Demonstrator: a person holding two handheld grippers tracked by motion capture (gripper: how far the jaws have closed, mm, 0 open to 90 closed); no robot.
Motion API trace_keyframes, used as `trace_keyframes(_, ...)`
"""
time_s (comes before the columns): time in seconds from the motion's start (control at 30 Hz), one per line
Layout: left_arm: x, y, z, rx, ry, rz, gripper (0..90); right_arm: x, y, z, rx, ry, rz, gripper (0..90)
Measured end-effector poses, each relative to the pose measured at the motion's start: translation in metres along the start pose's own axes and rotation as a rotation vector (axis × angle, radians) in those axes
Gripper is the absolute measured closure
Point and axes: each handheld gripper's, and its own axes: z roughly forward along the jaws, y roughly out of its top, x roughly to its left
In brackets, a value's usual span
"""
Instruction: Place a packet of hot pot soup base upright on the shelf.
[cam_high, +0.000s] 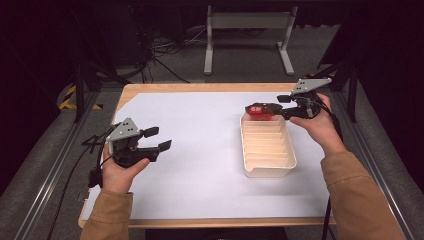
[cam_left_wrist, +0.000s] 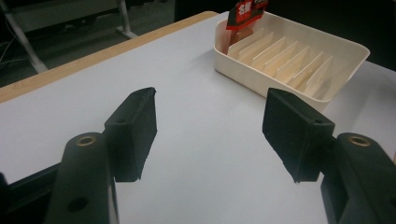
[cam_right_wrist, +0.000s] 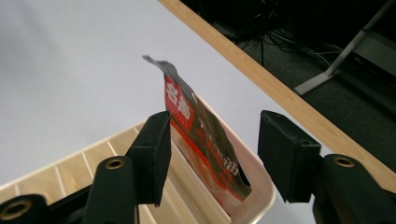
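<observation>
High view: one white sheet covers a wooden table; on it stands one cream slotted tray with thin upright dividers. One red sachet stands at the tray's far end, at the tips of the right gripper, held by the person's right hand. The left gripper, in the left hand, hovers over bare sheet well apart from the tray, jaws spread, holding nothing. Left gripper view: the left gripper shows both jaws wide apart above the sheet; the tray lies ahead with the sachet upright in its farthest slot; about six dividers count out, all other slots bare. Right gripper view: the right gripper has its jaws apart, the sachet standing between them, close against one jaw and clear of the other, its foot down in the end slot of the tray. Judgement: the step in hand looks like filing the sachet into the end slot, grip open; the next move likely calls for drawing the right gripper straight back without tipping the packet.
</observation>
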Motion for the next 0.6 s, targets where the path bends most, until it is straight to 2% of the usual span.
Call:
trace_keyframes(0.2, 0.003, -0.008, -0.006, -0.011, -0.008, -0.032, 36.1, 0.009, 0.006, -0.013, -0.034, 0.005, 0.007, 43.1)
trace_keyframes(0.3, 0.004, -0.013, -0.009, -0.008, 0.001, -0.049, 36.3, 0.014, 0.007, -0.022, -0.048, 0.001, 0.008, 43.2)
trace_keyframes(0.6, 0.009, -0.023, -0.014, -0.011, 0.030, -0.050, 35.9, 0.030, -0.006, -0.056, -0.127, -0.009, 0.037, 41.1)
